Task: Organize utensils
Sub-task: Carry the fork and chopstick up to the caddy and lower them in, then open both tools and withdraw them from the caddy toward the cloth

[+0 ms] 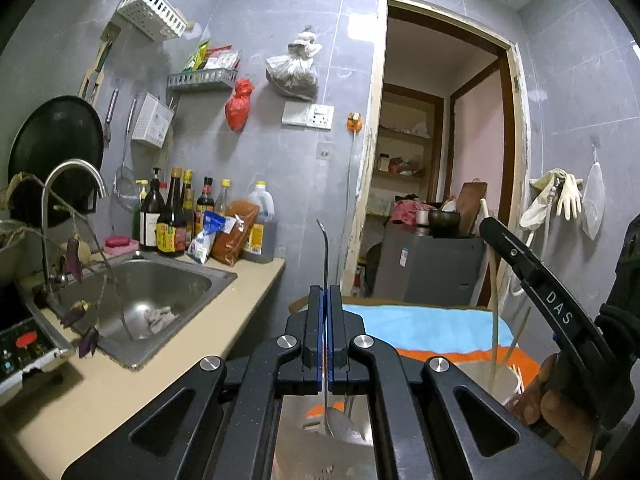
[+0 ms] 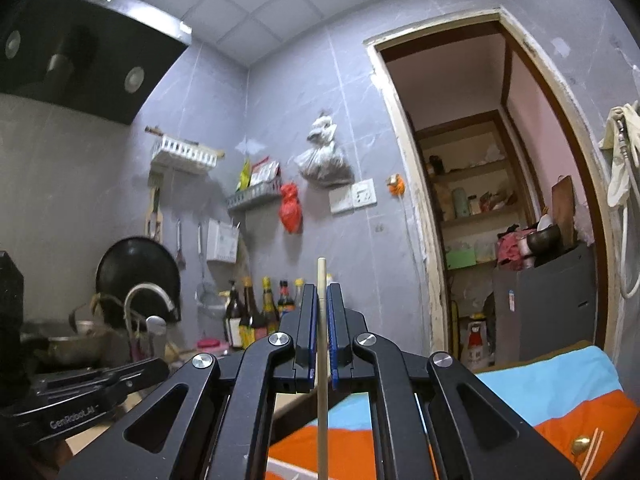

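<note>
Left claw point(image 1: 327, 300): pressed together, pinching the thin handle of a metal spoon point(image 1: 327, 264); handle rises upright past the tips, bowl hangs below, near the camera. Points roughly level over the near tabletop point(image 1: 132, 384), sink point(image 1: 160, 292) to its left

Right claw point(image 2: 322, 300): pinching a pale wooden chopstick point(image 2: 322, 360), upright; seen in the left view over a pale cup point(image 1: 486, 378) of chopsticks, a hand point(image 1: 560, 400) gripping it

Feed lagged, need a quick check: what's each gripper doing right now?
Left gripper: shut on a metal spoon, handle up.
Right gripper: shut on a pale chopstick, upright.
</note>
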Tool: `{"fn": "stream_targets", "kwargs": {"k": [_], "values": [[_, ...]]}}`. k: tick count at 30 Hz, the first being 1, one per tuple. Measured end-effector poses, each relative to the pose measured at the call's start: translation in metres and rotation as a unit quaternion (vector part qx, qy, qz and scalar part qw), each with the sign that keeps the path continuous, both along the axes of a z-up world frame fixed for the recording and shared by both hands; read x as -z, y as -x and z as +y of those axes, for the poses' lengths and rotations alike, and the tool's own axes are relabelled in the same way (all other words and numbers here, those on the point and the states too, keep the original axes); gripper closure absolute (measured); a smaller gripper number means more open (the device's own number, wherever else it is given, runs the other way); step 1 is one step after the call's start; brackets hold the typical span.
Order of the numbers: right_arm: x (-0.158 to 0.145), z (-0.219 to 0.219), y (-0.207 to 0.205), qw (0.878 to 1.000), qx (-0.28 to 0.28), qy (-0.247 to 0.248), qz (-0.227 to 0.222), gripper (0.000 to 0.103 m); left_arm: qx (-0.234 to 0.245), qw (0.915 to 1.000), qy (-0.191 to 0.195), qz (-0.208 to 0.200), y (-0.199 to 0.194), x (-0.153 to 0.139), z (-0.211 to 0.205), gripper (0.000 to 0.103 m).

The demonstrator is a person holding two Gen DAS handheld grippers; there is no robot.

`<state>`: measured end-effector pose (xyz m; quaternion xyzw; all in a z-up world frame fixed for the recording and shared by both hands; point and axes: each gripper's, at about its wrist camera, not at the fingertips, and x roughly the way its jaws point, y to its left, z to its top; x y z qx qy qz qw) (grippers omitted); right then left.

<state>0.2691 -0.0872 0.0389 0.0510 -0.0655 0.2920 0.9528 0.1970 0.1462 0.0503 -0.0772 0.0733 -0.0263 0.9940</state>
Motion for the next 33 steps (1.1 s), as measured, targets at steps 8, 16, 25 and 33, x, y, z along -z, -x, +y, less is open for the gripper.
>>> {"fn": "stream_targets", "kwargs": {"k": [8,16,25,33], "values": [[0.016,-0.003,0.005,0.997,-0.036,0.048,0.047,0.1,0.033,0.9989,0.018,0.028,0.003,0.008,0.003,0.103],[0.022,-0.011,0.005,0.99,-0.064,0.068,0.107,0.098,0.086,0.9913,0.068,0.072,0.001,0.007,0.009,0.1],[0.009,-0.035,0.021,0.991,-0.069,0.048,0.108,0.077,0.094,0.9901,0.087,0.056,0.015,-0.004,0.005,0.064],[-0.015,-0.082,0.039,0.995,-0.045,0.016,0.084,0.032,0.086,0.9949,0.05,0.018,0.029,-0.026,-0.03,0.037]]}}
